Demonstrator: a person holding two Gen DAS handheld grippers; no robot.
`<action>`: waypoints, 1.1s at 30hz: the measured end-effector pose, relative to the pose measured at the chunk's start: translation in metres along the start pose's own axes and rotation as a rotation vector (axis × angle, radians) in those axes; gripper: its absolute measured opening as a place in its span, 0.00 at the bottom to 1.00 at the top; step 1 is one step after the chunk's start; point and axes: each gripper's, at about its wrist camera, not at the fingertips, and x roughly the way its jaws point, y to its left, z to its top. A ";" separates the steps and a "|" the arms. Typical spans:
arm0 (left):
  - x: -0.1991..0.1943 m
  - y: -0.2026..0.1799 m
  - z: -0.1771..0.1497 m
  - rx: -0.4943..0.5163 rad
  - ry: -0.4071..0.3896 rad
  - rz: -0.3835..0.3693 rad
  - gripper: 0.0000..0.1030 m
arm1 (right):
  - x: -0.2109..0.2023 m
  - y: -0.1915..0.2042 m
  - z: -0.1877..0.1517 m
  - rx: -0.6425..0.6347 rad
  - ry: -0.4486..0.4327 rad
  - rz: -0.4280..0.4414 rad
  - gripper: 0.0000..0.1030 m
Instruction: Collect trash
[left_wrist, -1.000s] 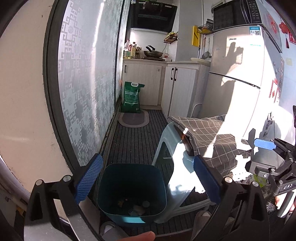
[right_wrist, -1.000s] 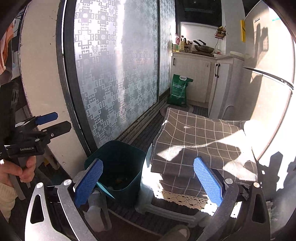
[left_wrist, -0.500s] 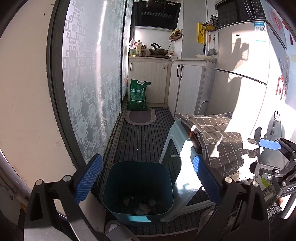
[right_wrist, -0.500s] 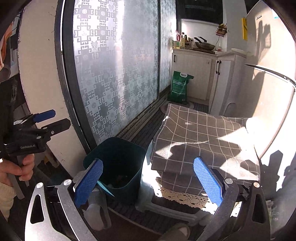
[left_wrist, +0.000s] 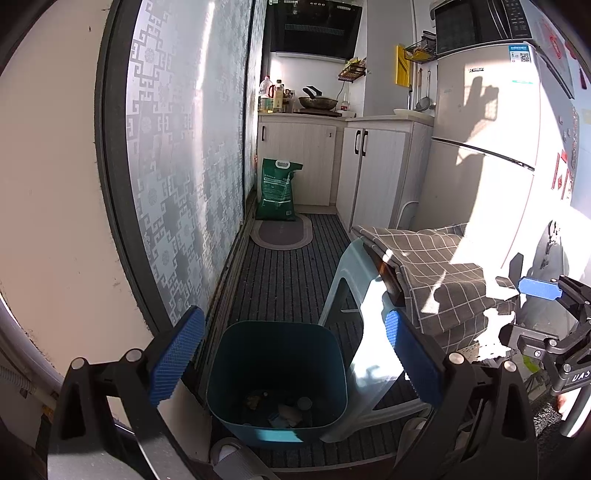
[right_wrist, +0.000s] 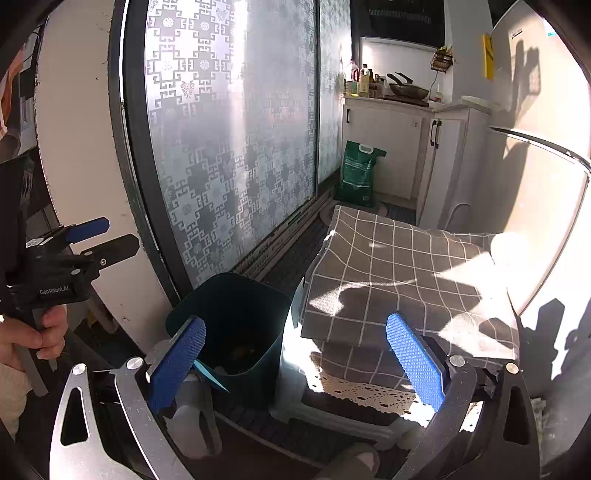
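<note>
A teal trash bin (left_wrist: 277, 373) stands on the striped floor mat, with several scraps of trash (left_wrist: 284, 408) at its bottom. My left gripper (left_wrist: 291, 358) is open and empty, raised above and in front of the bin. My right gripper (right_wrist: 295, 362) is open and empty, held over the bin (right_wrist: 236, 325) and the stool's near edge. The right gripper also shows at the right edge of the left wrist view (left_wrist: 543, 295). The left gripper shows at the left of the right wrist view (right_wrist: 99, 240), held by a hand.
A pale plastic stool (left_wrist: 354, 280) draped with a grey checked cloth (right_wrist: 406, 280) stands right of the bin. A patterned glass sliding door (left_wrist: 184, 166) runs along the left. A fridge (left_wrist: 491, 147), cabinets (left_wrist: 373, 166), a green bag (left_wrist: 277, 188) and an oval rug (left_wrist: 280, 232) lie beyond.
Both grippers have risen and drawn back a little; the bin sits lower and farther in both views. Both stay open and empty.
</note>
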 end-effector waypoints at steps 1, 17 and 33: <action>0.000 0.000 0.000 0.000 0.000 -0.001 0.97 | 0.000 0.000 0.000 0.000 0.000 0.000 0.97; -0.002 -0.001 0.001 0.001 -0.003 0.001 0.97 | 0.000 0.000 0.000 0.000 0.001 -0.001 0.97; -0.003 -0.003 0.002 0.000 -0.007 0.002 0.97 | 0.000 -0.001 -0.001 -0.001 0.003 0.006 0.97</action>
